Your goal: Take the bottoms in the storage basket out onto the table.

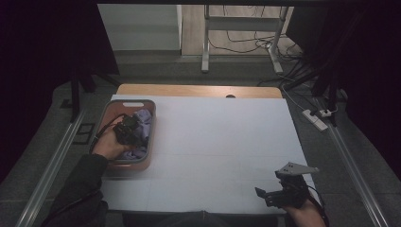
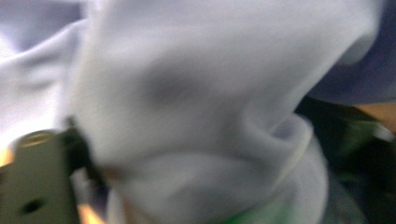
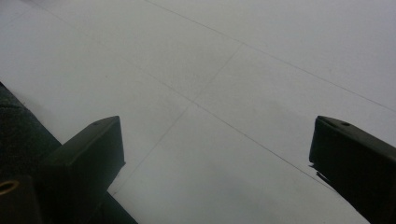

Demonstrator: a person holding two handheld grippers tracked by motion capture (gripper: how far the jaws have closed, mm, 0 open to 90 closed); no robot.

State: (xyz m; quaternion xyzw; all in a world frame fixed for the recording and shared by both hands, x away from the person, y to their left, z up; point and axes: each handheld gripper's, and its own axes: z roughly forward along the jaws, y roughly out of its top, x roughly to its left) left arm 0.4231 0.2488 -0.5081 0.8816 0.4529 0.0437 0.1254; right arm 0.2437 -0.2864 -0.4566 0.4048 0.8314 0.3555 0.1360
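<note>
Left claw (image 1: pixel 134 132) inside basket (image 1: pixel 150 106), buried in cloth (image 1: pixel 144 118); grip unclear. Right claw (image 3: pixel 215 158) apart, idle near basket-opposite corner. Unloading barely begun, I judge.

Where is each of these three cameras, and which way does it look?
High view: above the table's near side, looking forward and down; shows forearms, left gripper in the basket, right gripper.
Left gripper view: pressed against pale cloth; one jaw shows.
Right gripper view: along its parted jaws onto the white table.
Shared: cloth and table also appear in the high view.

Overhead table (image 1: pixel 213 142) view; two close tool views
</note>
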